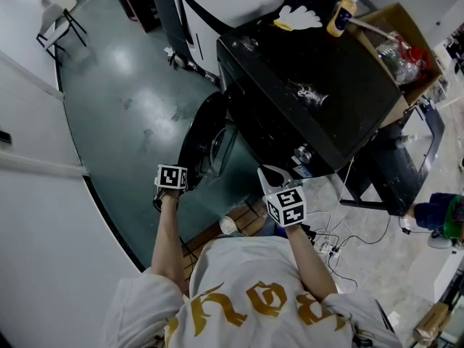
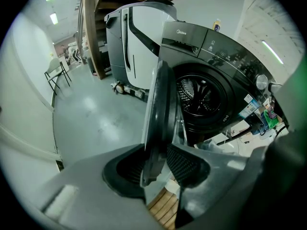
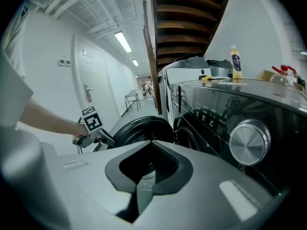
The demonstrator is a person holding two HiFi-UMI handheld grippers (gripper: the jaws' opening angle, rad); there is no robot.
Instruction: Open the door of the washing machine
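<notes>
The left gripper is clamped on the free rim of the washing machine door, its pads pinching the rim from both sides. The door stands swung well out from the front of the washing machine, edge-on to that gripper, with the drum open to view behind it. The right gripper hangs near the control dial, jaws pressed together on nothing. The door looks stiff and fairly heavy, and its glass is likely slippery. The rim opposite the hinge looks like the best hold, easing the door along its arc.
</notes>
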